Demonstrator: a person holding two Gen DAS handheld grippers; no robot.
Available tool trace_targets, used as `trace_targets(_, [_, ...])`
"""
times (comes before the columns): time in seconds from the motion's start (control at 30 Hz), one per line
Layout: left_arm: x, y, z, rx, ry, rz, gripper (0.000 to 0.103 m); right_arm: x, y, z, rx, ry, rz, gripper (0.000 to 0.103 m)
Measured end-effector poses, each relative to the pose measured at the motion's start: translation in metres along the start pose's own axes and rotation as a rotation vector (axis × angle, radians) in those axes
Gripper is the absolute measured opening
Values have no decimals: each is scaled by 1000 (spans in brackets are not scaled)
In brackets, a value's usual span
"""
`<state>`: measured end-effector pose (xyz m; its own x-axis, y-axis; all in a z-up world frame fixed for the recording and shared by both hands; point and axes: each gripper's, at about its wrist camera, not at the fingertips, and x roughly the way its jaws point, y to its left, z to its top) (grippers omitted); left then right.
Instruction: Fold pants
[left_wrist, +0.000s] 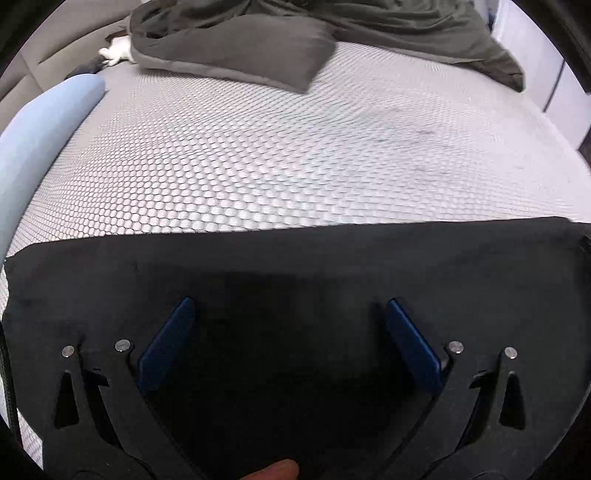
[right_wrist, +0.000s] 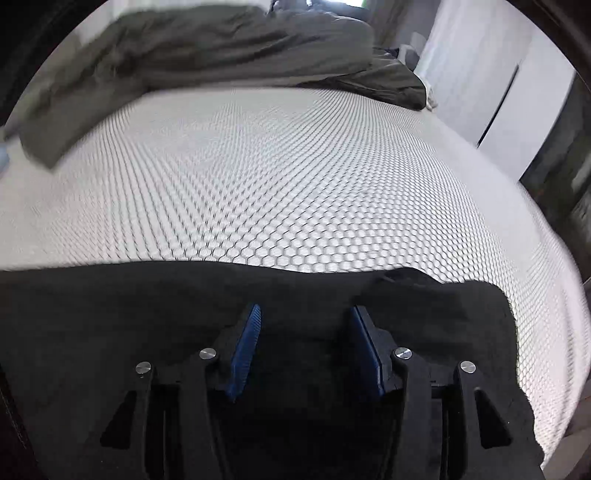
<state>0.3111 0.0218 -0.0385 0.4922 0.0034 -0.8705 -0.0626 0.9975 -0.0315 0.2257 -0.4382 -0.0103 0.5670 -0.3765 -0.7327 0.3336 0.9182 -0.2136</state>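
Black pants (left_wrist: 295, 258) lie flat along the near edge of the bed, their far edge straight across the left wrist view. My left gripper (left_wrist: 290, 302) hovers over them, wide open, with only flat cloth seen between its blue pads (left_wrist: 166, 347). In the right wrist view the same black pants (right_wrist: 147, 295) fill the lower part, with a small rumpled fold near their far right corner (right_wrist: 402, 277). My right gripper (right_wrist: 304, 309) is over that cloth with its jaws apart and nothing pinched between them.
A white mattress cover with a honeycomb pattern (left_wrist: 258, 147) (right_wrist: 295, 166) stretches beyond the pants. A grey-green pillow and duvet (left_wrist: 240, 51) (right_wrist: 221, 40) lie at the far end. A light blue roll (left_wrist: 40, 125) lies at the left edge. White cupboard doors (right_wrist: 498, 92) stand to the right.
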Motion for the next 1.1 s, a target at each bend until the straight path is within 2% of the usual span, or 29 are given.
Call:
trace_targets(0.1, [-27, -26, -9, 18, -39, -148, 102, -32, -9, -1, 17, -60, 20, 50])
trace_targets(0.2, [-29, -65, -24, 140, -14, -256, 102, -33, -9, 2, -12, -64, 35, 50])
trace_targets(0.27, [-16, -81, -33, 194, 47, -245, 102, -4, -20, -3, -47, -13, 20, 50])
trace_targets(0.3, [-7, -82, -37, 211, 71, -187, 102, 16, -26, -9, -47, 48, 26, 49])
trace_targets(0.37, [2, -72, -40, 207, 64, -118, 102, 22, -45, -24, -12, 71, 46, 40])
trace_targets(0.4, [2, -67, -39, 188, 64, -131, 102, 15, -49, -22, 14, 55, 52, 38])
trace_targets(0.43, [1, -63, -37, 172, 66, -149, 102, 7, -48, -19, 13, 45, 15, 34])
trace_targets(0.53, [-6, -58, -35, 131, 54, -178, 102, -20, -29, -16, -11, 16, -39, 34])
trace_targets(0.6, [-15, -63, -38, 130, 43, -215, 102, -40, -8, -17, -34, -7, 26, 35])
trace_targets(0.7, [-29, -87, -48, 175, 13, -289, 102, -73, 56, -33, -123, -47, 204, 42])
trace_targets(0.77, [-27, -103, -54, 220, 27, -323, 102, -77, 88, -49, -186, -20, 315, 43])
trace_targets(0.8, [-20, -113, -56, 239, 42, -319, 102, -76, 110, -57, -241, 13, 372, 43])
trace_targets(0.83, [-16, -116, -59, 253, 52, -293, 102, -76, 123, -66, -283, 29, 386, 43])
trace_targets(0.9, [-17, -116, -68, 282, 50, -250, 102, -75, 137, -76, -387, 18, 333, 43])
trace_targets(0.97, [-19, -107, -69, 279, 46, -243, 102, -76, 118, -77, -402, -12, 251, 51])
trace_targets(1.0, [-18, -100, -65, 268, 46, -241, 102, -75, 101, -80, -378, -19, 180, 54])
trace_targets(1.07, [-14, -83, -63, 251, 43, -237, 102, -67, 48, -81, -261, -20, 27, 70])
trace_targets(1.1, [-14, -77, -63, 242, 39, -240, 102, -62, 19, -83, -183, -10, -26, 68])
